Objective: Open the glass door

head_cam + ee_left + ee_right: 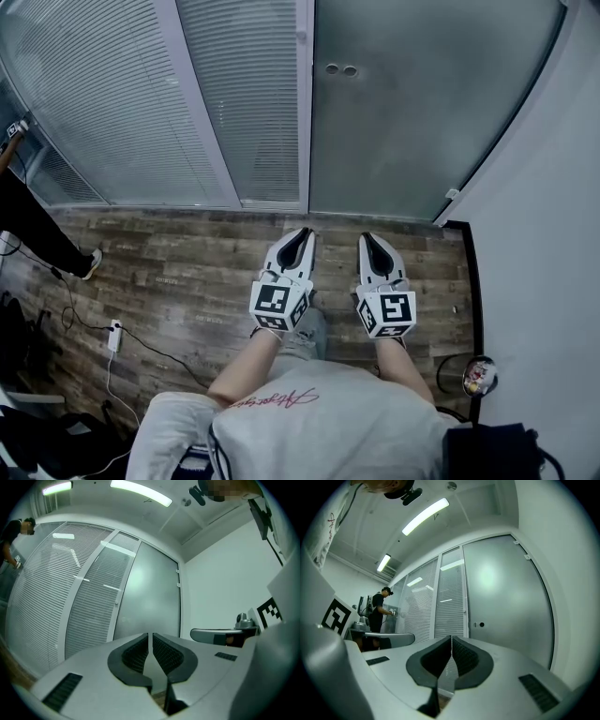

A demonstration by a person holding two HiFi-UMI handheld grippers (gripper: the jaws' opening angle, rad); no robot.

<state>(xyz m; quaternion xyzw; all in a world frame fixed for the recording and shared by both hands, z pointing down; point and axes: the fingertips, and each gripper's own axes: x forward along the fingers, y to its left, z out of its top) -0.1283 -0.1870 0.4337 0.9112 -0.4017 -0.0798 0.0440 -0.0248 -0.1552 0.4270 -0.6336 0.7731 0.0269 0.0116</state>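
The frosted glass door (412, 103) stands closed ahead of me, with two small round lock holes (339, 69) near its left edge. Both grippers are held side by side at waist height, pointing at the door and well short of it. My left gripper (302, 232) is shut with nothing between its pads (140, 651). My right gripper (368, 237) is likewise shut and empty. In the right gripper view the door (506, 597) and its lock holes (478, 625) lie beyond the closed gripper (451, 638). The left gripper view shows the door (150, 597) behind its gripper (150, 634).
A glass partition with blinds (141, 103) runs left of the door. A white wall (544, 234) closes the right side. A person (28, 220) stands at the far left. A power strip (114, 335) with cables lies on the wooden floor (187, 272).
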